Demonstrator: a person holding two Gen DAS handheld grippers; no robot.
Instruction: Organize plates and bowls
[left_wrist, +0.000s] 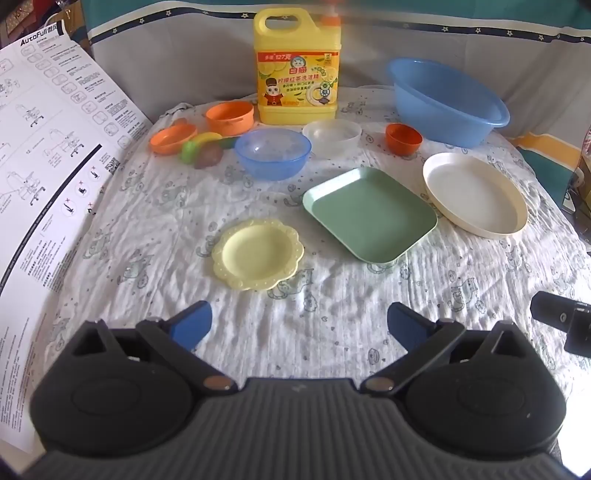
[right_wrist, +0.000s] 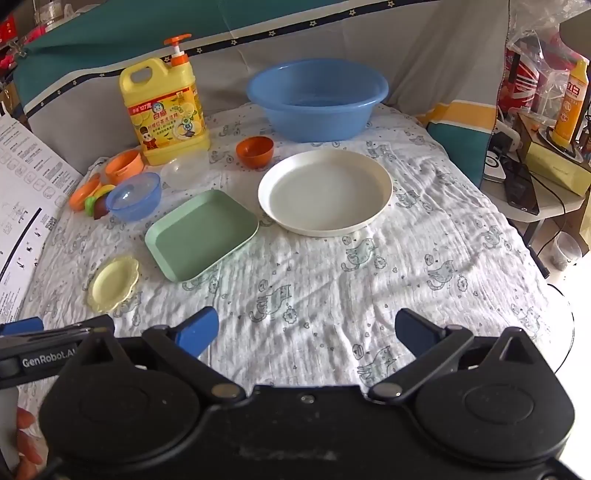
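Note:
On the cloth-covered table lie a small yellow scalloped plate (left_wrist: 258, 253) (right_wrist: 113, 282), a green rectangular plate (left_wrist: 369, 214) (right_wrist: 201, 232) and a large cream round plate (left_wrist: 474, 194) (right_wrist: 325, 190). Behind them stand a blue bowl (left_wrist: 272, 152) (right_wrist: 135, 195), a clear bowl (left_wrist: 331, 136) (right_wrist: 183, 168), a small orange bowl (left_wrist: 403, 137) (right_wrist: 255, 150), an orange pot (left_wrist: 229, 117) and an orange dish (left_wrist: 173, 137). My left gripper (left_wrist: 299, 325) is open and empty, just short of the yellow plate. My right gripper (right_wrist: 306, 330) is open and empty near the front edge.
A big blue basin (left_wrist: 447, 99) (right_wrist: 317, 98) and a yellow detergent jug (left_wrist: 297, 70) (right_wrist: 166, 107) stand at the back. Toy fruit (left_wrist: 201, 147) lies by the orange dish. A printed instruction sheet (left_wrist: 48, 155) rises on the left. A cluttered side table (right_wrist: 535, 155) stands right.

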